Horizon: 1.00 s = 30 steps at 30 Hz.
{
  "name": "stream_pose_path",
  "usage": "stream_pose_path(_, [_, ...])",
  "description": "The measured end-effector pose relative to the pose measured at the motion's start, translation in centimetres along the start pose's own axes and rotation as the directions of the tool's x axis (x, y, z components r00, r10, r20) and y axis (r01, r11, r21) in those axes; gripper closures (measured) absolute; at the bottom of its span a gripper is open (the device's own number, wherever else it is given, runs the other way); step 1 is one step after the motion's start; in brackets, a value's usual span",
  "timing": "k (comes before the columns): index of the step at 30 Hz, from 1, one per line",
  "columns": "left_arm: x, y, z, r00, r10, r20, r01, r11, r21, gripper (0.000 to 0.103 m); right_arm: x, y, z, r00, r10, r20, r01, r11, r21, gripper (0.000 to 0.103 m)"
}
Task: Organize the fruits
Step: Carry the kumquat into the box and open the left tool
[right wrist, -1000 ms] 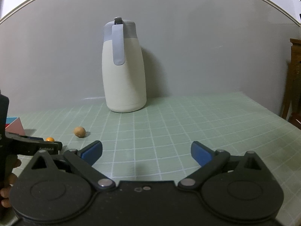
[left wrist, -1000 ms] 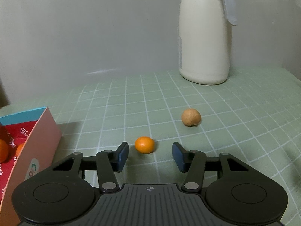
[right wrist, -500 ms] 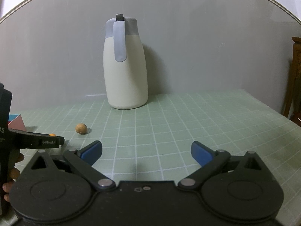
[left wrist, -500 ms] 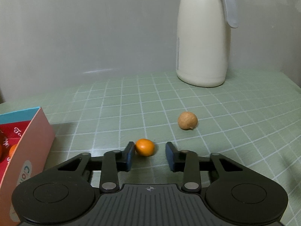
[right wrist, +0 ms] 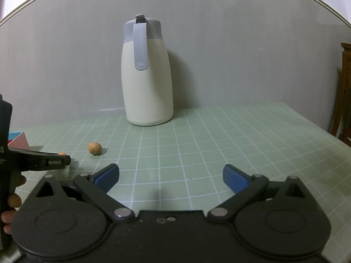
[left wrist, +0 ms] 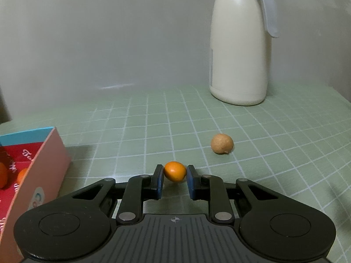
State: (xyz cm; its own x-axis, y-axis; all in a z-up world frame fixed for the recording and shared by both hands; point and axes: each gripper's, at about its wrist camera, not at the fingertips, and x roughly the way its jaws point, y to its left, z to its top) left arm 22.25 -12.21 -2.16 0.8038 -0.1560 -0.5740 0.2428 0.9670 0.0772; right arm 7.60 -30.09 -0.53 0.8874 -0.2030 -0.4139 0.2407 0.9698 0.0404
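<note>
Pinching the small orange fruit (left wrist: 175, 171) on the counter (left wrist: 252, 153), your left gripper (left wrist: 175, 180) fingers grip it for lifting toward the box (left wrist: 47, 160); right gripper (right wrist: 171, 176) fingers wait wide, empty.

Two handheld grippers in matte black plastic: the left gripper (left wrist: 175, 180) carries dark blue pads on short fingers (left wrist: 158, 180), silver pivot screws, round recessed discs either side and a ribbed centre plate with a small crosshair mark; the right gripper (right wrist: 171, 176) has brighter blue pads (right wrist: 107, 176), triangular cut-outs, silver rivets; small white lettering marks the left tool's side
</note>
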Motion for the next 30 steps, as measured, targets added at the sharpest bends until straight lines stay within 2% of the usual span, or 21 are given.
stream_pose_path(8, [-3.5, 0.9, -0.5, 0.998, 0.051, 0.042, -0.052, 0.998, 0.033, 0.081, -0.1, 0.7, 0.1, 1.0, 0.003, 0.004, -0.002, 1.0, -0.014, 0.002])
stream_pose_path(18, [-7.8, 4.1, -1.6, 0.996, 0.075, 0.053, -0.074, 0.997, -0.018, 0.081, -0.1, 2.0, 0.0, 1.0, 0.014, 0.0, -0.014, 0.999, -0.041, 0.002])
stream_pose_path(23, [-9.8, 6.4, -2.1, 0.989, 0.127, 0.07, -0.123, 0.991, -0.054, 0.081, 0.0, 3.5, -0.1, 0.999, 0.038, -0.006, -0.038, 0.997, -0.069, 0.002])
stream_pose_path(30, [-11.7, 10.8, -3.1, 0.971, 0.224, 0.08, -0.214, 0.97, -0.113, 0.08, 0.0, 6.2, -0.4, 0.997, 0.076, -0.011, -0.077, 0.991, -0.112, 0.002])
